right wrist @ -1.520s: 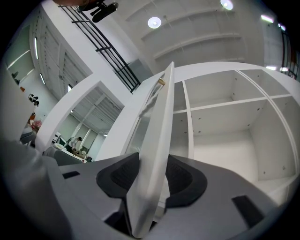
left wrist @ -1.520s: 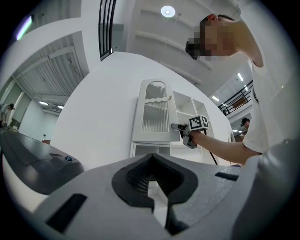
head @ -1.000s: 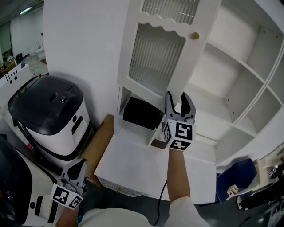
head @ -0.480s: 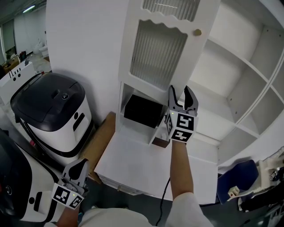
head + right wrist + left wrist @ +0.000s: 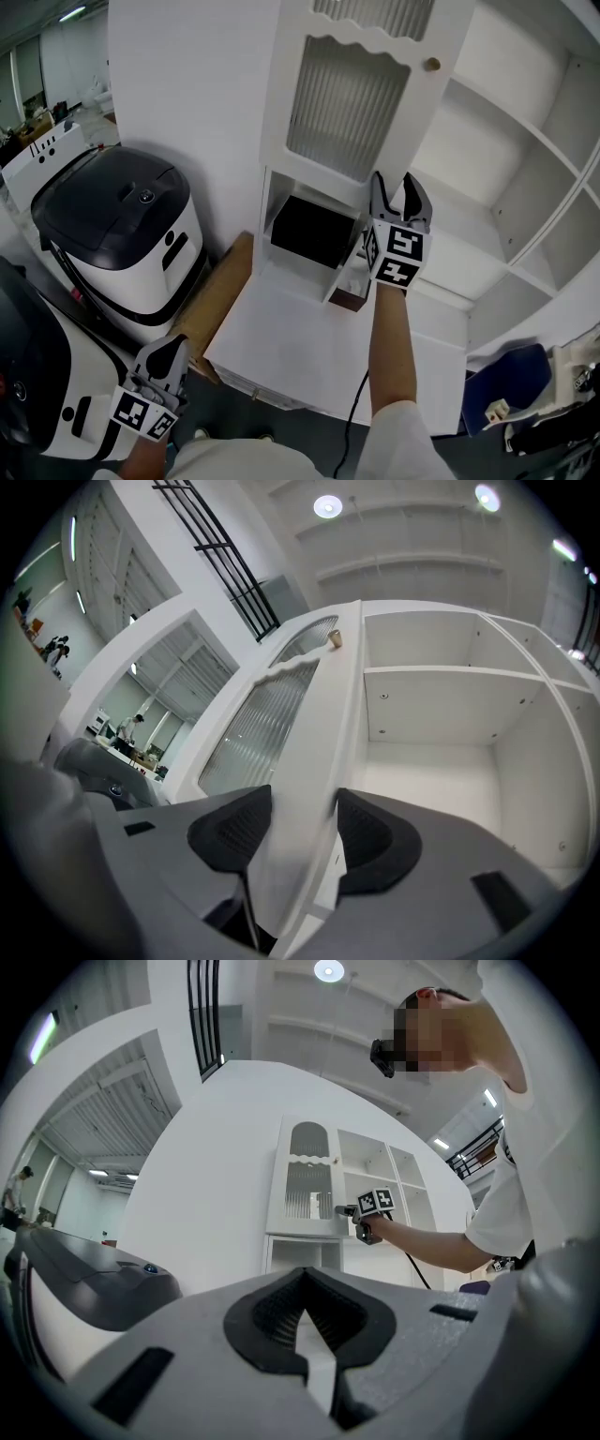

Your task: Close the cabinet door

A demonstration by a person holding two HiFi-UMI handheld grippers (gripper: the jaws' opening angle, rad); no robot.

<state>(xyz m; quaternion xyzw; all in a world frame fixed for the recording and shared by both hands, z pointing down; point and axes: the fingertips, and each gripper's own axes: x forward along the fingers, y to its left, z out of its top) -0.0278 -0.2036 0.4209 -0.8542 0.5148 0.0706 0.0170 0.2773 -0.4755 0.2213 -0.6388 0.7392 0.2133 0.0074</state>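
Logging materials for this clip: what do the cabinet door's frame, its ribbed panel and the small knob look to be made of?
Door: painted wood or board with a smooth matte white finish, judging by its cut wavy trim. Panel: probably fluted glass or clear plastic, as it has fine vertical ribs and looks greyish and translucent. Knob: small, round and tan; it may be wood or brass, too small to tell.
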